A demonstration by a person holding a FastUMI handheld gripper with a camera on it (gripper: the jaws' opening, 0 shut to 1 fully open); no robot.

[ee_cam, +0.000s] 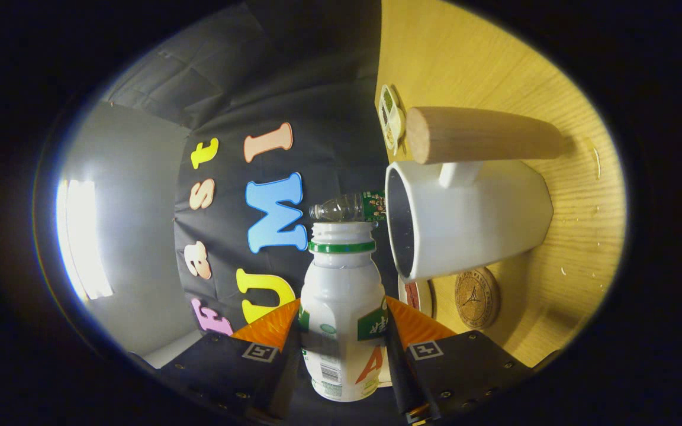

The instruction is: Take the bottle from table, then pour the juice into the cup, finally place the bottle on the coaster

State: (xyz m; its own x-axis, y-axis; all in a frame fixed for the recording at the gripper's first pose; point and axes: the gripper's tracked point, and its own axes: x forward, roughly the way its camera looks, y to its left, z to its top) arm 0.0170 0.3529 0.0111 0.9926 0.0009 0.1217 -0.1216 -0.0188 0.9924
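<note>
A white juice bottle [341, 296] with a green neck ring and no cap sits between my fingers, and my gripper [341, 324] is shut on its body. The whole view is rolled, so the wooden table [471, 53] stands like a wall beside the bottle and the bottle is tipped over sideways. Its open mouth lies right beside the rim of the white cup [483, 219], which has a thick wooden handle [483, 142]. I cannot make out any juice flowing. A round cork coaster [477, 297] lies on the table next to the cup's base side.
A white disc with a red centre [419, 296] lies partly hidden by the cup, beside the cork coaster. Beyond the bottle mouth lies a small clear plastic bottle [344, 207]. A small white dish with green bits [389, 115] sits at the table's far edge. Droplets [595, 160] dot the wood.
</note>
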